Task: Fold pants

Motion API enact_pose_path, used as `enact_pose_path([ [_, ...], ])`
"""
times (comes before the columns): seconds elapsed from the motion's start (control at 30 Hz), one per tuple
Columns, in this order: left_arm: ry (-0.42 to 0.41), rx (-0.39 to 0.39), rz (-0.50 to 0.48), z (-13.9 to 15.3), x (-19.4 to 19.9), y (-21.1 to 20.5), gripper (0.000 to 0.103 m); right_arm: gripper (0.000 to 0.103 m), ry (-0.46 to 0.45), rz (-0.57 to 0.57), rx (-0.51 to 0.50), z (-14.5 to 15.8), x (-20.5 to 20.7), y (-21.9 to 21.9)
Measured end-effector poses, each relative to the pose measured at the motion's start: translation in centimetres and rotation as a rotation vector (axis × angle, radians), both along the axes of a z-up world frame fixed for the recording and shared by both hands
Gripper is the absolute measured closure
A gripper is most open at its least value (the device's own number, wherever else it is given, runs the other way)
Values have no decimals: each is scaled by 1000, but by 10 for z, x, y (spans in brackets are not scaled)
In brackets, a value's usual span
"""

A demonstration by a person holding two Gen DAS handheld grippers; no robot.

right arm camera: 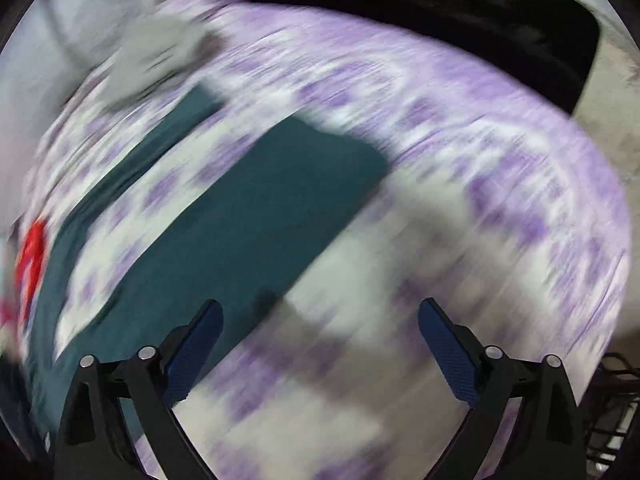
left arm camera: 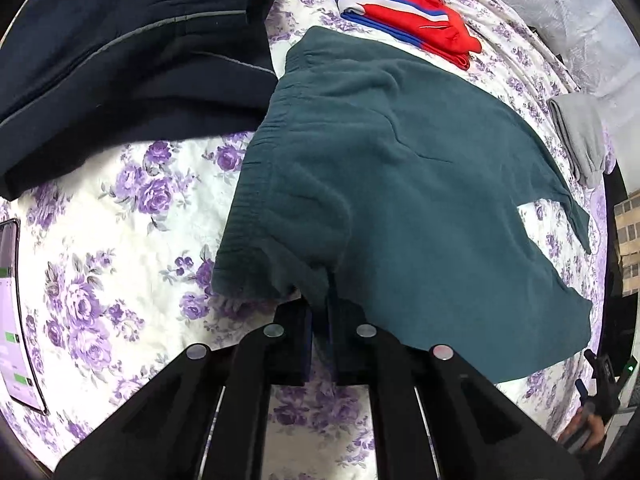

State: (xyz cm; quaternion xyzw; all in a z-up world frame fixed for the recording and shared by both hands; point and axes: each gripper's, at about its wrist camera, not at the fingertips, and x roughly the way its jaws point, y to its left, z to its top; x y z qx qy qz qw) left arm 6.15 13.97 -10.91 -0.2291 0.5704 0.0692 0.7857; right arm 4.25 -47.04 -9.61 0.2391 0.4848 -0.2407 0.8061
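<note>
While left tongs (left arm camera: 320, 312) pinch teal pants (left arm camera: 400, 168), right tongs (right arm camera: 320, 344) gape empty

Blurred view; right gripper (right arm camera: 320, 324) gapes above teal pants (right arm camera: 256, 216).

A home bedroom — floral bedspread (left arm camera: 120, 240) strewn with folded clothes (left arm camera: 404, 12).

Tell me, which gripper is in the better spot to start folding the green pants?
Probably the left gripper: it's shut on the green pants at the waistband corner. The right gripper is open, holding nothing.
</note>
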Motion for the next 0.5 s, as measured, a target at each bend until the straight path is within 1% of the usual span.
enact_pose_path([
  [0.03,-2,-6,9,1,0,1,98,18,3,-19,2,-4,4,-14],
  [0.07,-4,-5,16,2,0,-1,98,23,9,-39,34,-12,10,-29],
  [0.1,-6,-1,20,3,1,-2,98,31,22,-57,61,-19,15,-38],
  [0.17,-11,11,18,6,-2,-2,98,32,19,-72,73,-26,26,-51],
  [0.2,-7,16,15,6,-2,-5,98,43,12,-66,69,-26,34,-53],
  [0.23,0,16,18,6,-1,-6,98,74,1,-59,67,-25,40,-55],
  [0.27,5,14,21,5,-1,-8,98,91,-23,-44,91,-24,46,-59],
  [0.3,4,18,21,5,-1,-10,98,100,-47,-24,131,-24,51,-64],
  [0.33,4,41,17,5,0,-13,98,100,-56,-11,167,-24,56,-69],
  [0.37,5,57,14,6,0,-15,98,100,-60,7,174,-21,60,-72],
  [0.43,-4,72,26,10,-1,-17,98,100,-72,44,165,-7,62,-78],
  [0.5,-14,87,47,17,-4,-15,98,100,-82,73,150,14,58,-88],
])
